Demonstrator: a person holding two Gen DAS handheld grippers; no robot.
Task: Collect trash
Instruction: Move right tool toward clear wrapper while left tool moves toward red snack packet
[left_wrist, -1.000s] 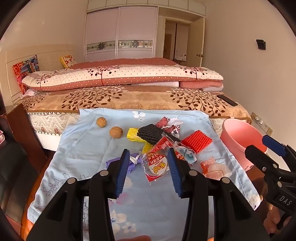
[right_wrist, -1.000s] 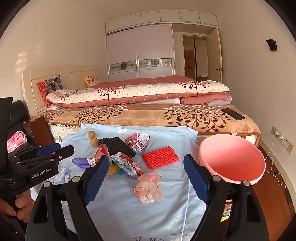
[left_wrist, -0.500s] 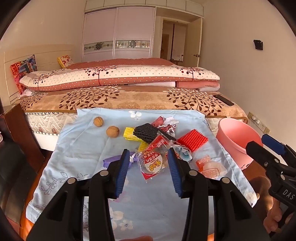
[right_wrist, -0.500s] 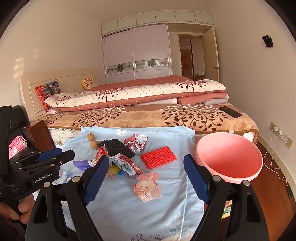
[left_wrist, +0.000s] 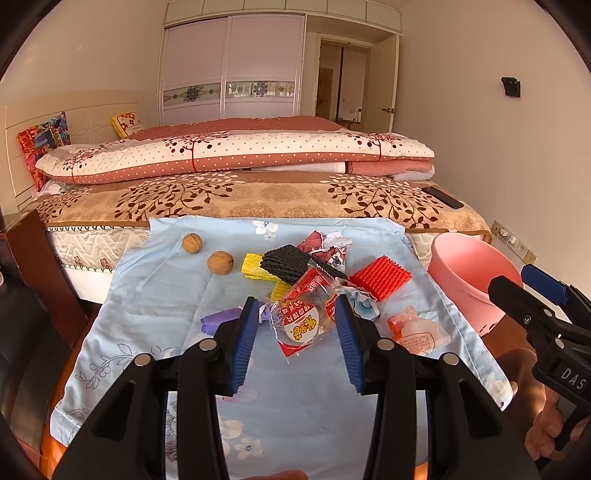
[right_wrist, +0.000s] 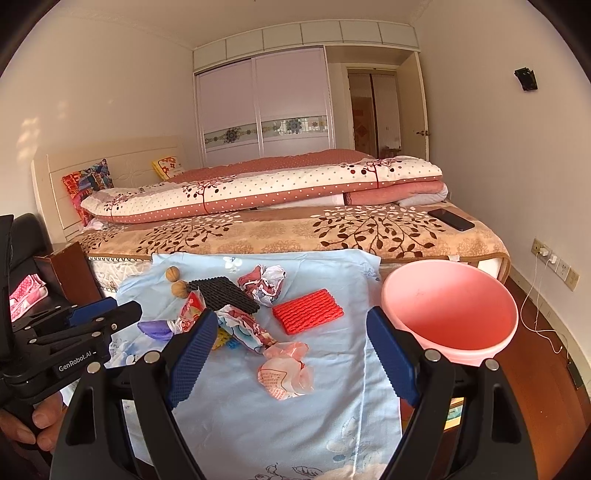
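Red snack wrapper (left_wrist: 301, 319) lies between the left gripper's (left_wrist: 295, 325) parted jaws.

right tongs (right_wrist: 290, 354) agape | crumpled wrapper (right_wrist: 285, 371) between | pink bucket (right_wrist: 448, 308) beside

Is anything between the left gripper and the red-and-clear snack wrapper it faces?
Nothing visible: the left gripper is open, and the red-and-clear snack wrapper lies on the light blue cloth, framed between its fingers.
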